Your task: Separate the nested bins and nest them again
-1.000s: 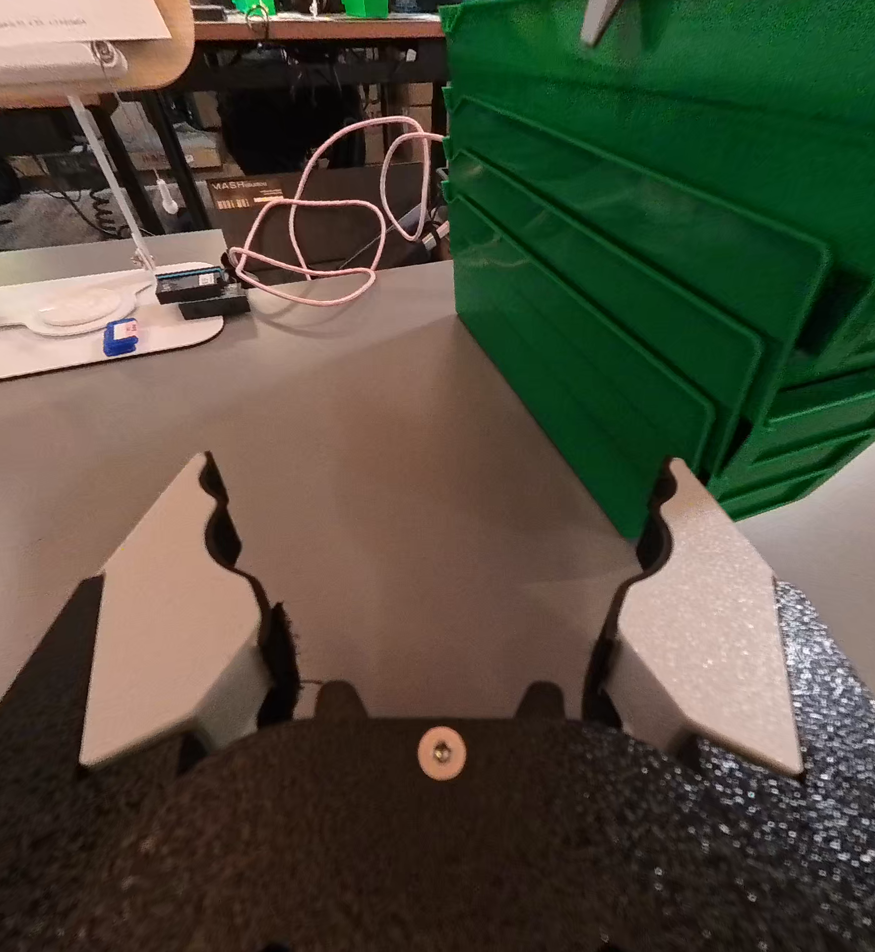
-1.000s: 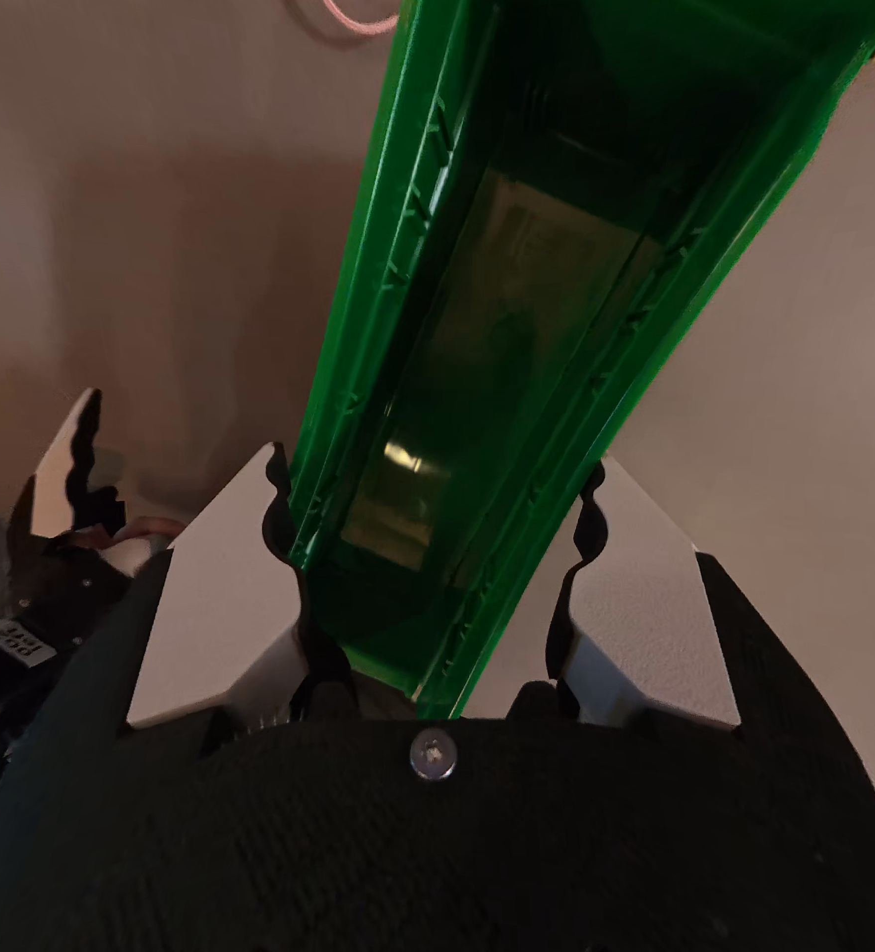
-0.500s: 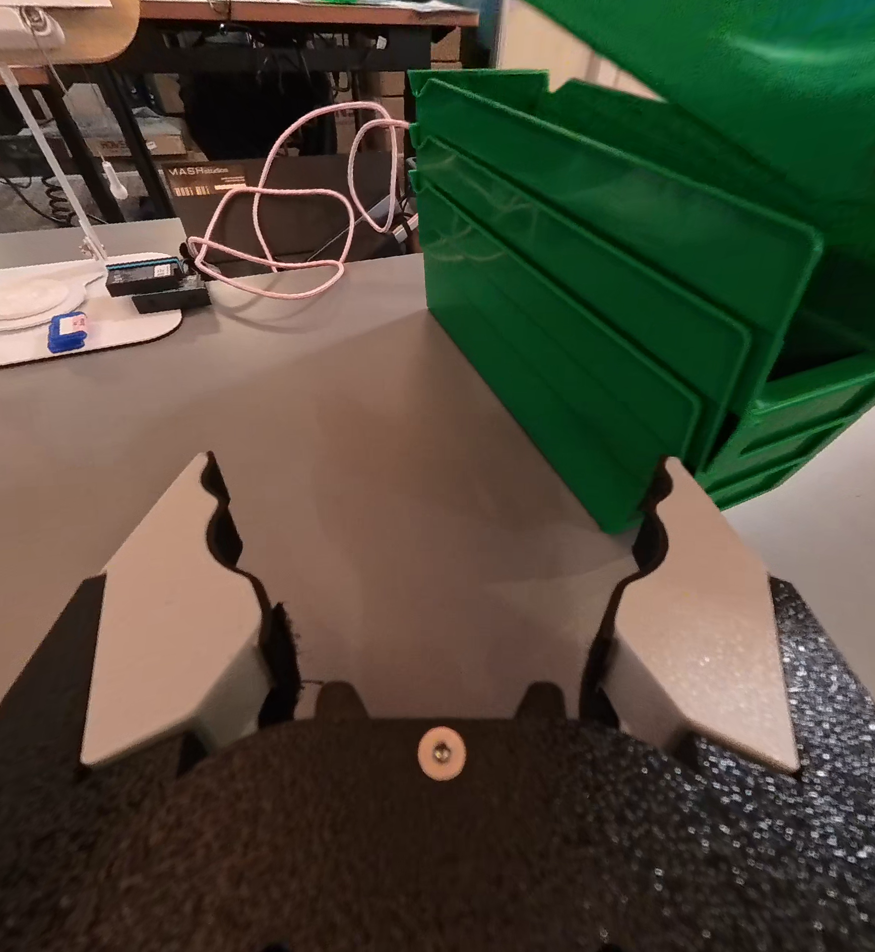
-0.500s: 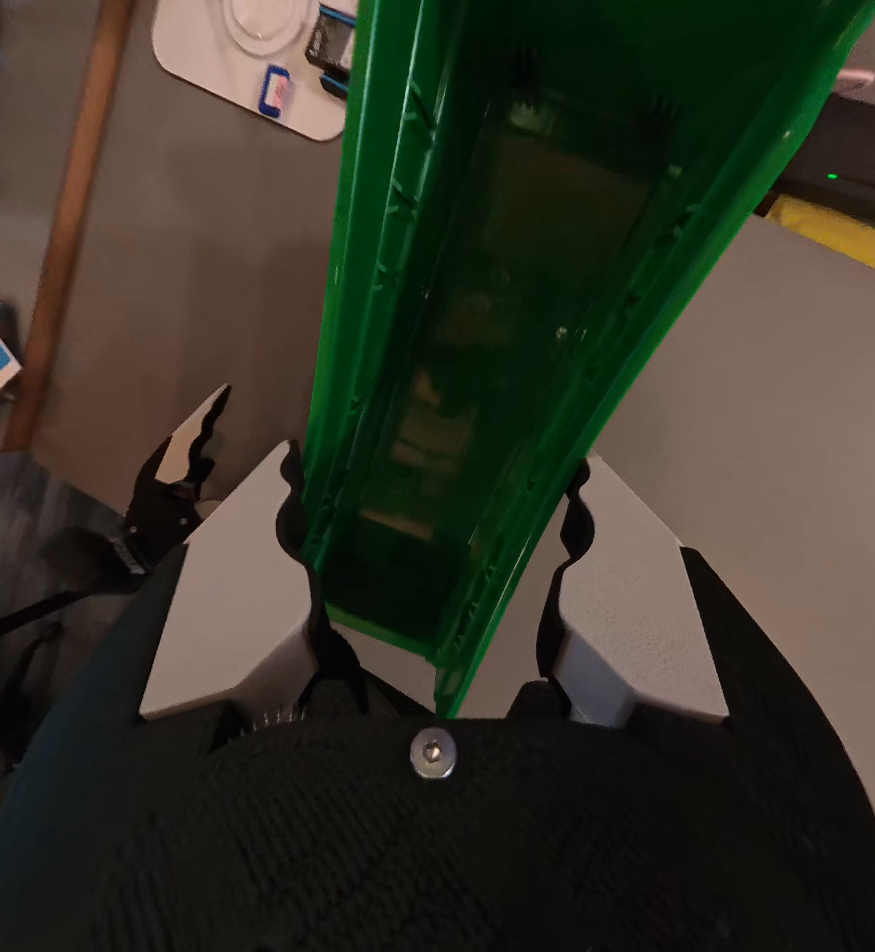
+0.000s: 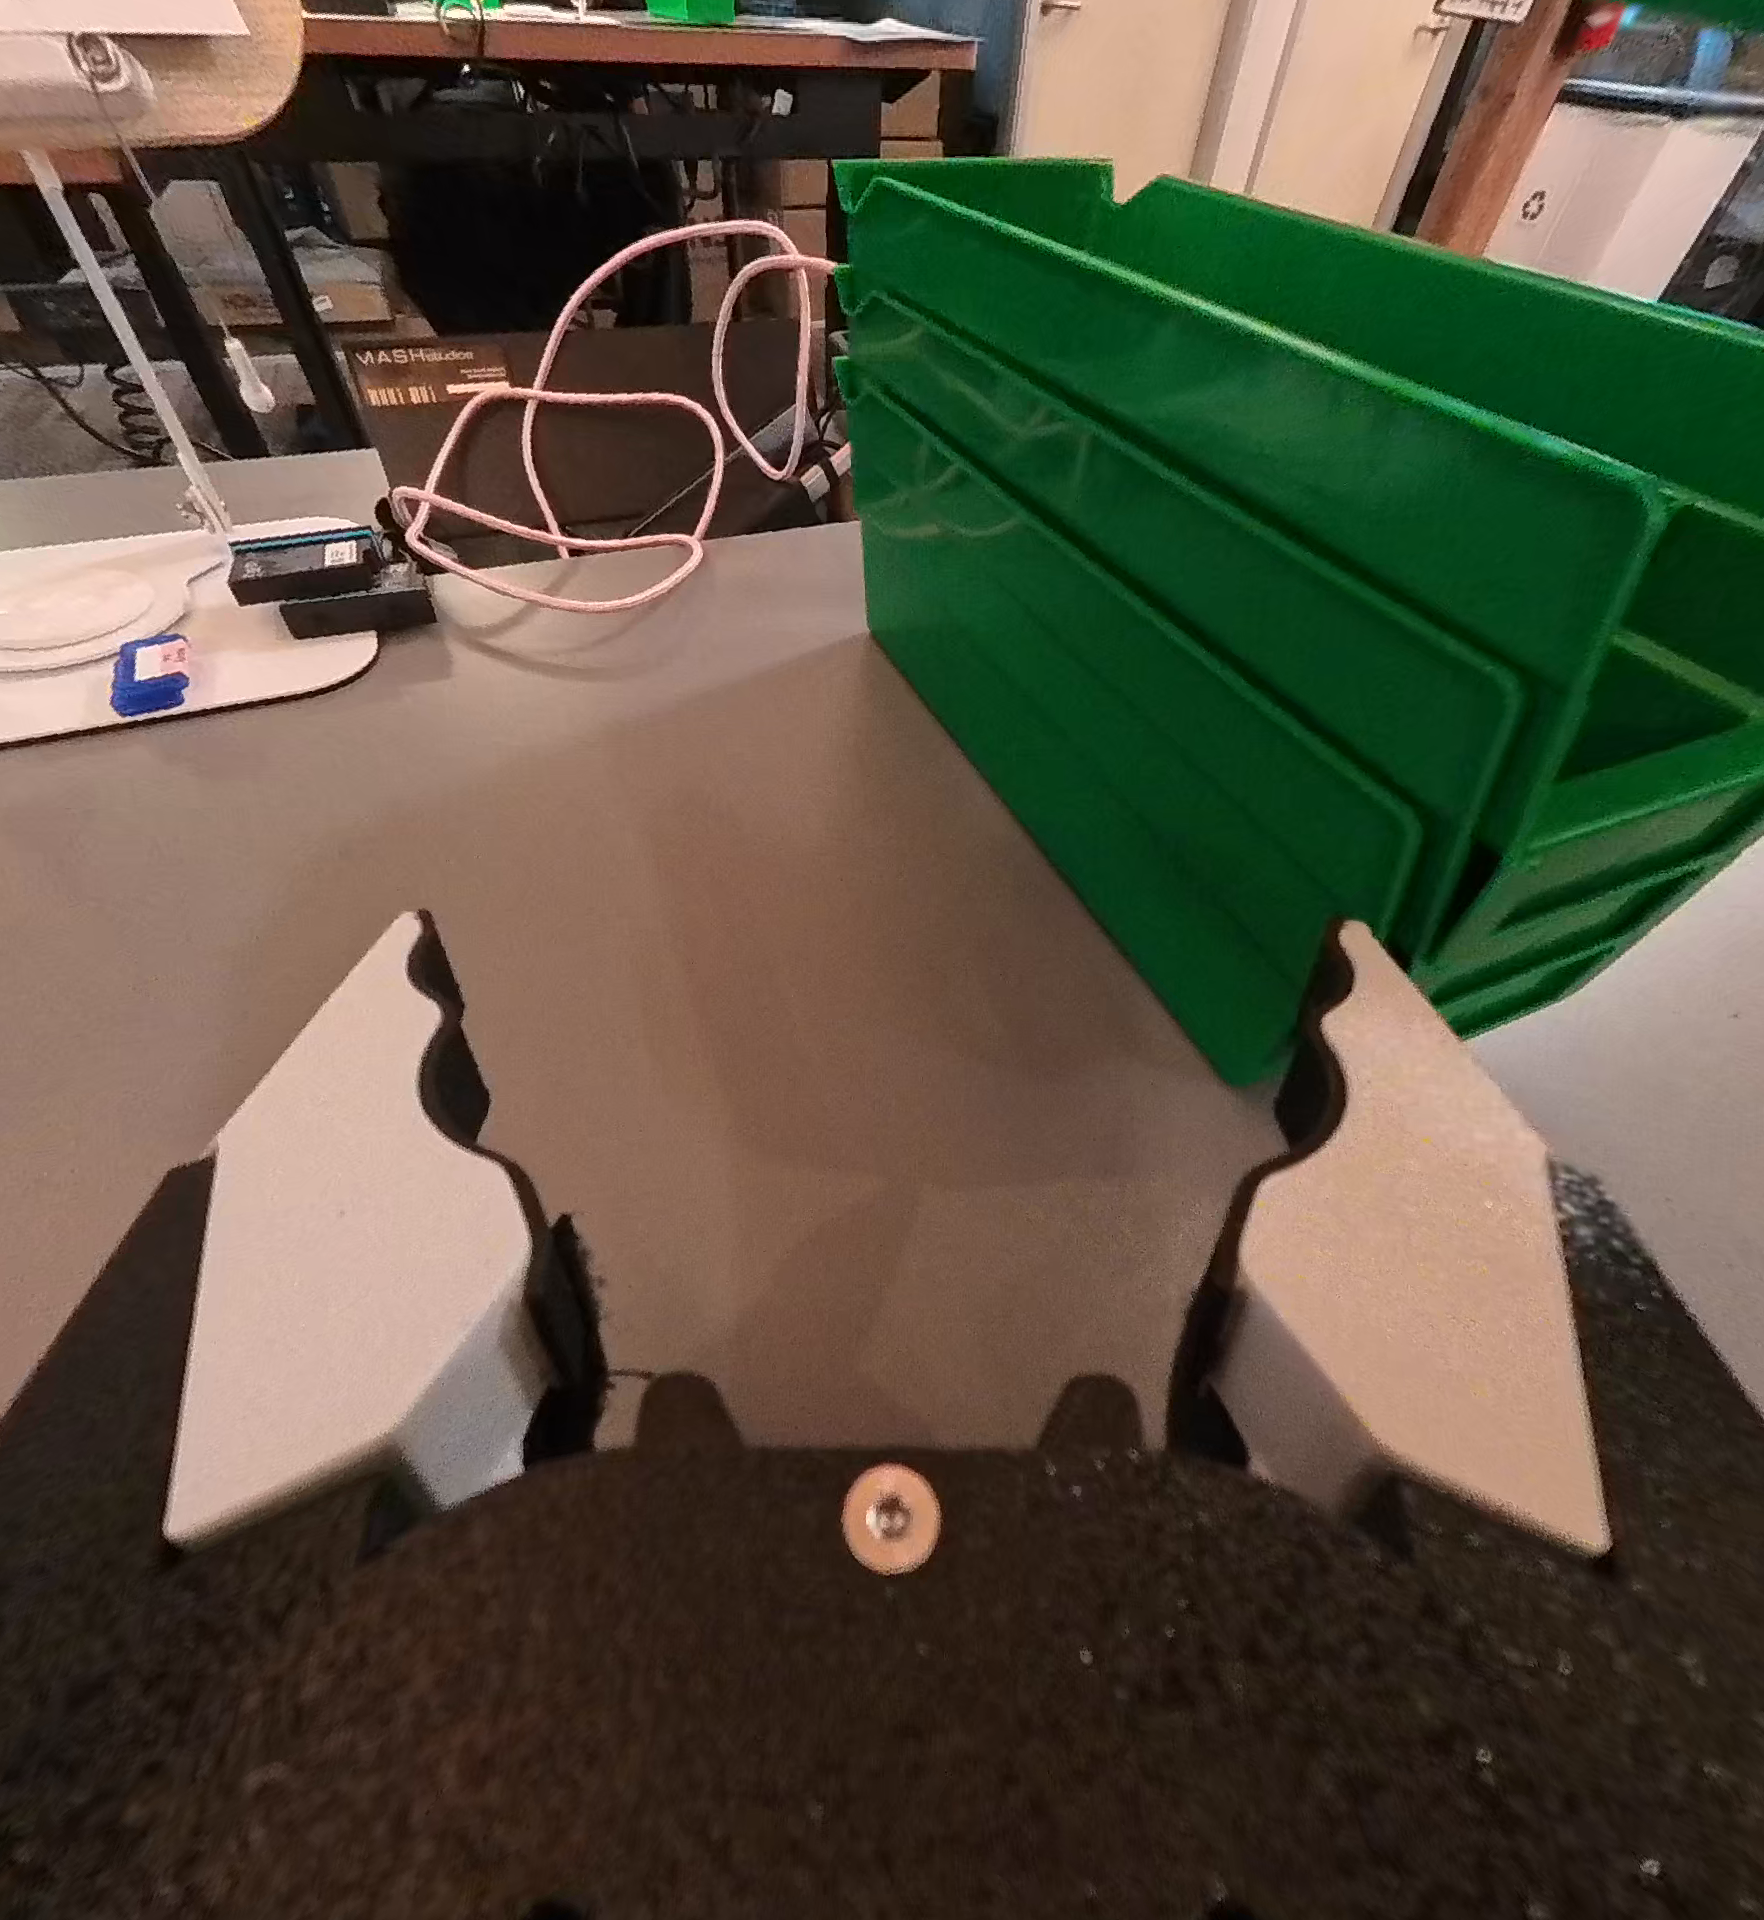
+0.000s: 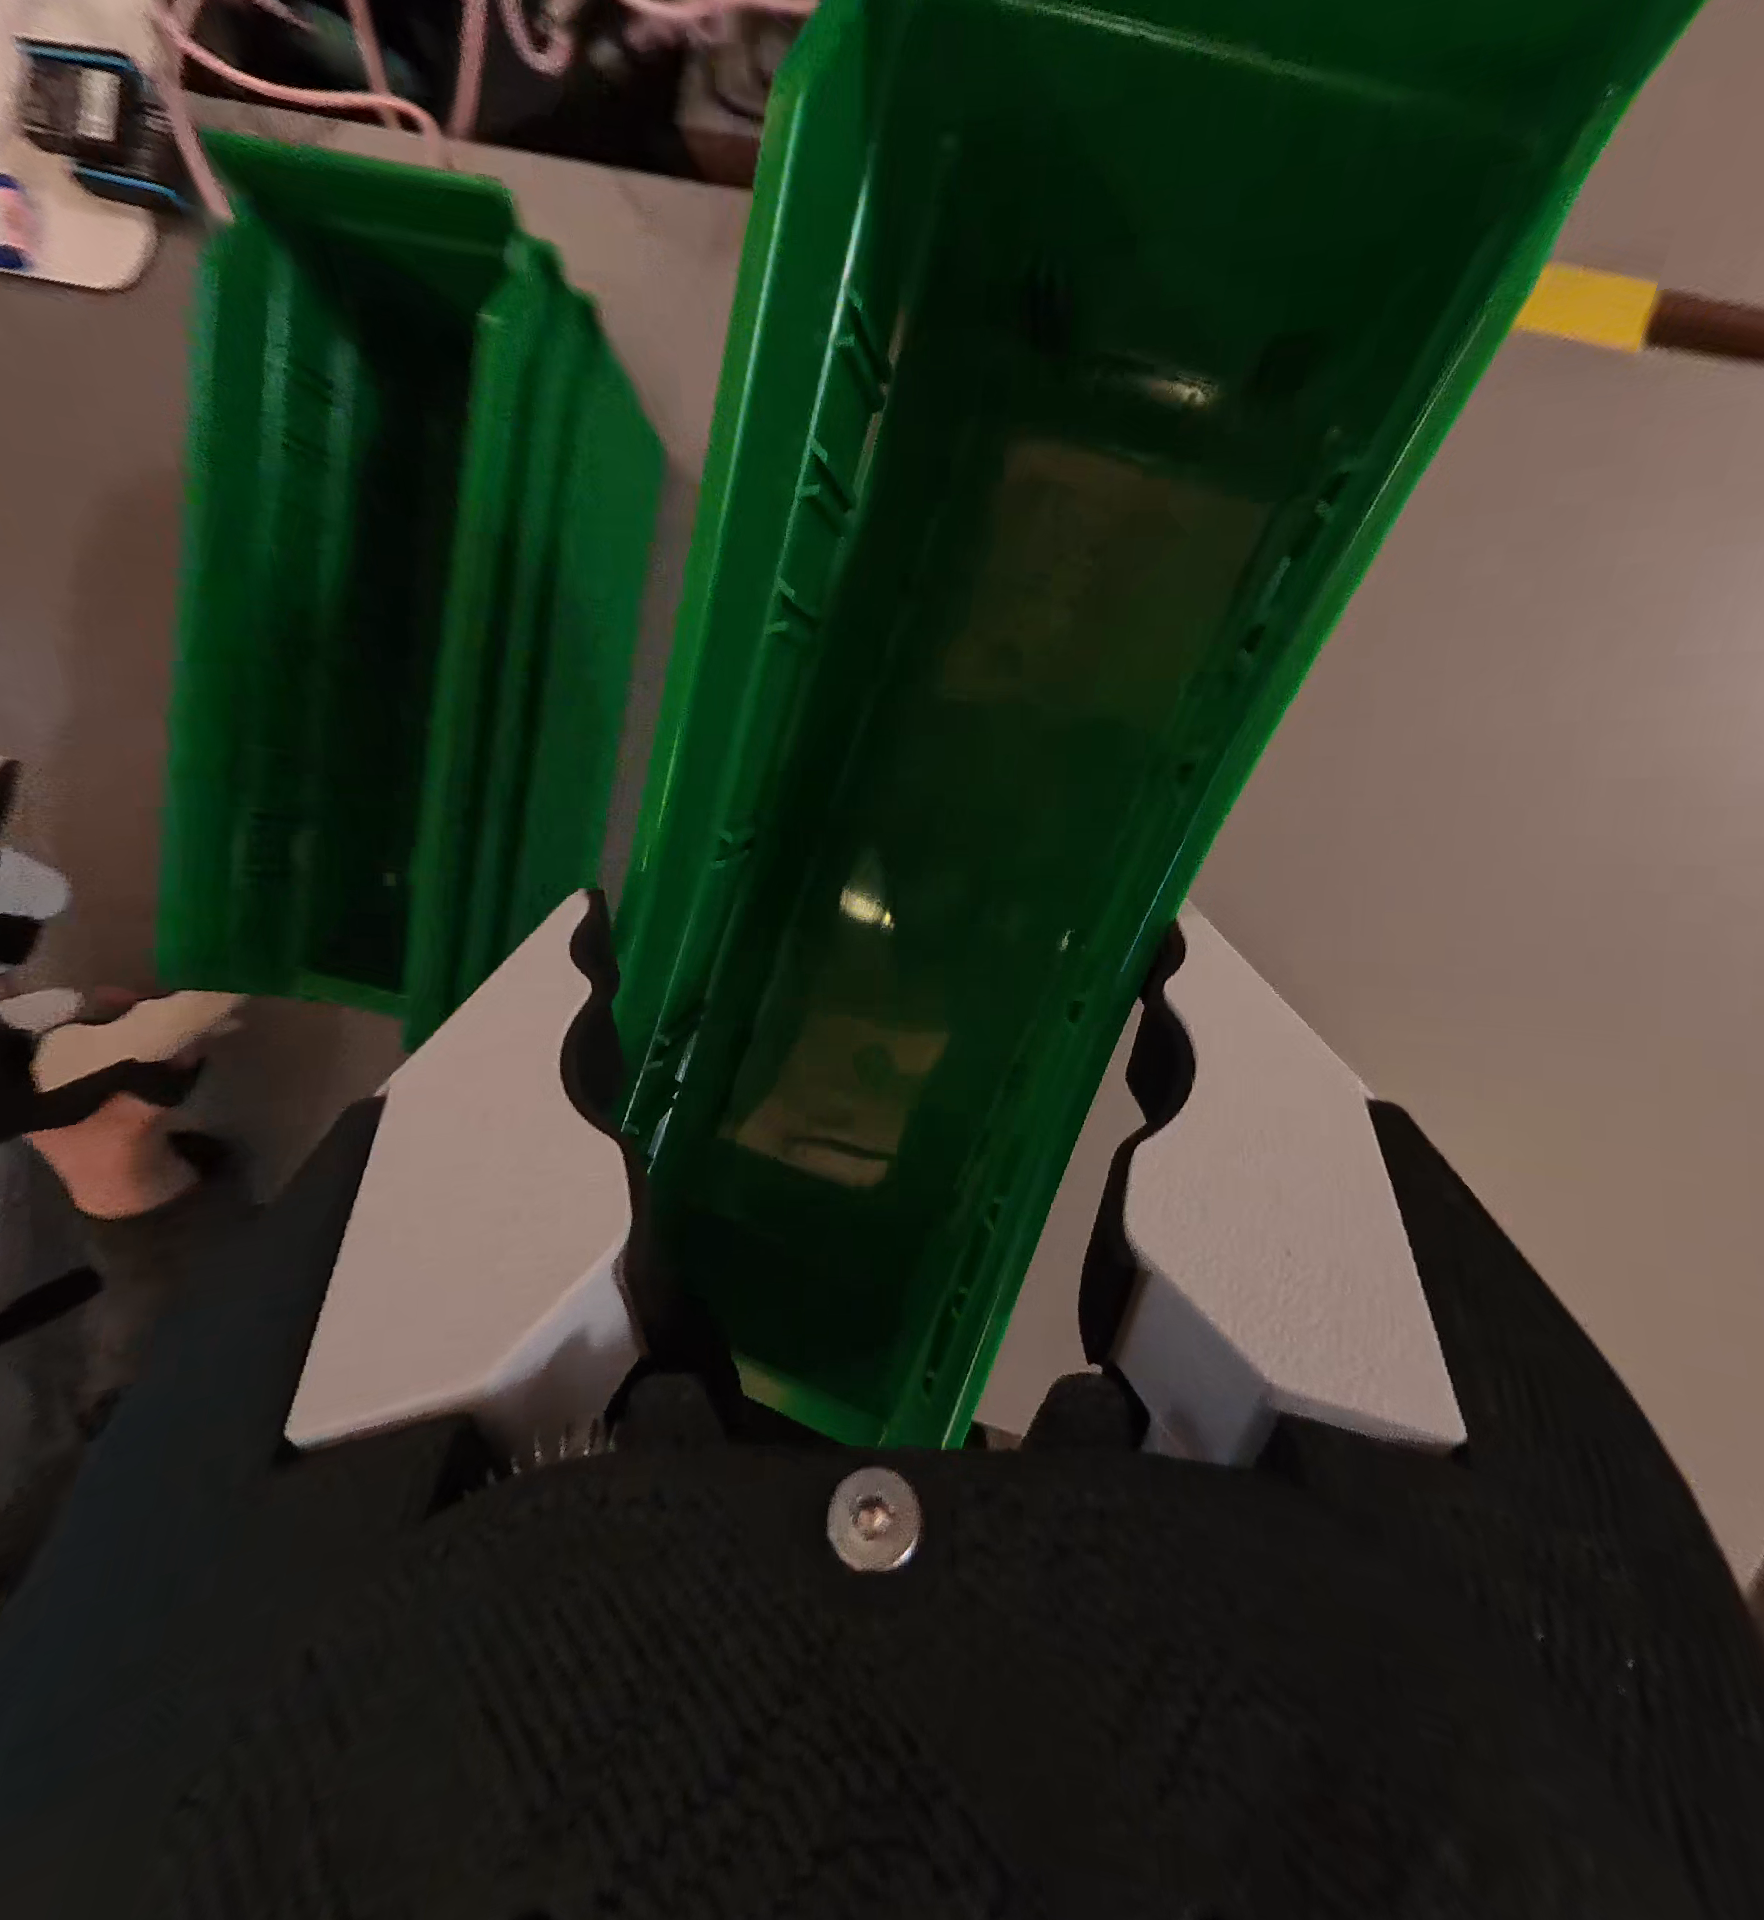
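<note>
Green bin, lifted off the grey table, sits gripped between the right gripper fingers. Left of it stands the nested stack (still four deep). Left gripper gapes wide, empty, beside that stack.

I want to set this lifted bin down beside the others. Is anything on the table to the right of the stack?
Nothing visible: the grey table right of the nested stack is bare beneath the lifted bin held by the right gripper.
</note>
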`<state>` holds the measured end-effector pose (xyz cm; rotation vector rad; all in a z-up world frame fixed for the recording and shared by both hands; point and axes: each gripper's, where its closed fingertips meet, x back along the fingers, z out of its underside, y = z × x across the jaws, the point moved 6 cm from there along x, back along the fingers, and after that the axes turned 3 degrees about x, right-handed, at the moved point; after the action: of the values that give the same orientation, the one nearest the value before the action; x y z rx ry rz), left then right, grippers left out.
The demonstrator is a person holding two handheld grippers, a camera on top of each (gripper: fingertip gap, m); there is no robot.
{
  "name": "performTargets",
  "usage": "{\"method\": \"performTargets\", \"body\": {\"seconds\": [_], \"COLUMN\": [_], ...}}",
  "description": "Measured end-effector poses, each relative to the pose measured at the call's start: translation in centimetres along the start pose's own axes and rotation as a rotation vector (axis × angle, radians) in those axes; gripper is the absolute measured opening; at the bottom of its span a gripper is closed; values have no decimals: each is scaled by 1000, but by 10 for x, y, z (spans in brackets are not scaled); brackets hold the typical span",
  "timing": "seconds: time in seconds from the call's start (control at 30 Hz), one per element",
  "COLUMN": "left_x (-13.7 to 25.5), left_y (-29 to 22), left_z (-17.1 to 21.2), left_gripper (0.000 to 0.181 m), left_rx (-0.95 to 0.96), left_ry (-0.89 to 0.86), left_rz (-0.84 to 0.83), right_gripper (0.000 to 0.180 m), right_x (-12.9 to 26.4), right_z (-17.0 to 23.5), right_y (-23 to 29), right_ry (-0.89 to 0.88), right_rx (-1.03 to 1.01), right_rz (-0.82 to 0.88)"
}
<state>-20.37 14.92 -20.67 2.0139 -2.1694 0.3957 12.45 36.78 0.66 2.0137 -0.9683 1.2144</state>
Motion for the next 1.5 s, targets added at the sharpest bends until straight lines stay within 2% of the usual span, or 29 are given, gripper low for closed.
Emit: {"method": "performTargets", "body": {"seconds": [0.27, 0.47, 0.73, 0.8, 0.9, 1.0, 1.13, 1.27, 1.37, 1.43, 1.5], "left_x": [-3, -3, 15, 18, 18, 19, 22, 23, 22, 22, 21], "left_y": [-5, -9, -34, -36, -34, -34, -42, -53, -56, -57, -57], "left_z": [1, -1, -20, -20, -18, -17, -16, -11, -7, -5, -3], "left_gripper": [154, 151, 149, 148, 149, 149, 148, 147, 147, 148, 148], "left_rx": [-14, -12, -45, -47, -25, -33, -49, -72, -80, -97, -117], "left_ry": [13, -7, -175, -186, -179, -169, -165, -144, -131, -123, -122], "left_rz": [6, 32, 318, 363, 397, 418, 501, 582, 607, 612, 606], "right_gripper": [100, 99, 107, 109, 122, 129, 135, 137, 147, 155, 156], "right_x": [-41, -77, -115, -116, -118, -108, -66, -48, -60, -77, -97], "right_z": [66, 108, 137, 136, 139, 130, 81, 32, 13, 4, -2], "right_y": [-99, -147, -161, -162, -164, -164, -124, -20, 64, 107, 142], "right_ry": [83, 151, 223, 211, 209, 146, -46, -151, -121, -81, -35], "right_rx": [-133, -185, -172, -172, -205, -241, -181, -24, 93, 125, 137], "right_rz": [67, 135, 69, 62, 63, 135, 153, -36, -146, -143, -131]}}
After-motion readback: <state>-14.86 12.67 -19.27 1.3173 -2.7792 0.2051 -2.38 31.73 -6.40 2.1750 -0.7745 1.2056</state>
